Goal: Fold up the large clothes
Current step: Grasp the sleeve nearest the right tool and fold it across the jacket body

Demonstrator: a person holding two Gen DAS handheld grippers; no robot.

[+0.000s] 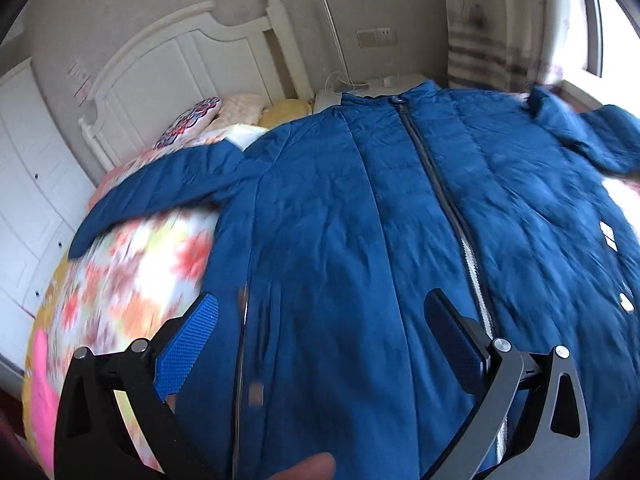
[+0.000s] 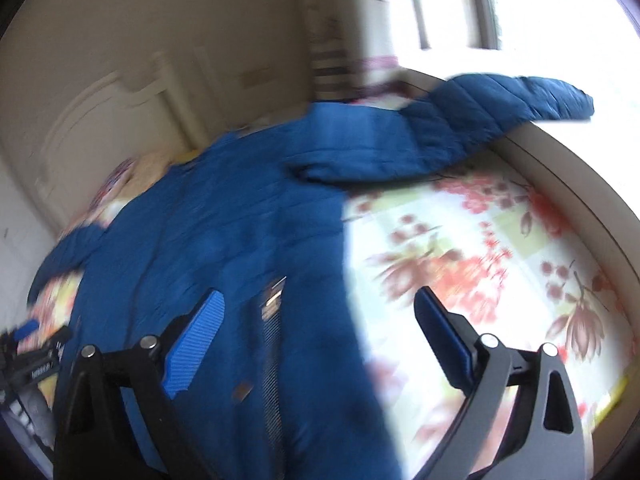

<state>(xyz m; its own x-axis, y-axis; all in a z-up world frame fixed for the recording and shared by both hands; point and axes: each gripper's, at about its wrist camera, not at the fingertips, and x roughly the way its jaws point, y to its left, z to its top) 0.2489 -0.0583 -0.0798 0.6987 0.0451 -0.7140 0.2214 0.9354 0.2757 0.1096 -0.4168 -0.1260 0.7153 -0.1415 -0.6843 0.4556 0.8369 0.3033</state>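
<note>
Left wrist view, left to right: white headboard point(image 1: 176, 52) standing at upper left; flowered bedspread point(image 1: 132, 280) showing lower left; blue jacket point(image 1: 340, 220) lying spread, zipper point(image 1: 436, 184) running up centre. Left hand-held gripper point(image 1: 324, 340) hovering wide open above the jacket, gripping nothing.

Right wrist view: jacket filling left and centre, one sleeve point(image 2: 500, 100) reaching to upper right. Right hand-held gripper point(image 2: 320, 336) gaping wide over the jacket's edge, gripping nothing.

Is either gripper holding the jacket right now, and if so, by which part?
Neither. The left gripper and right gripper are open above the blue jacket.
</note>
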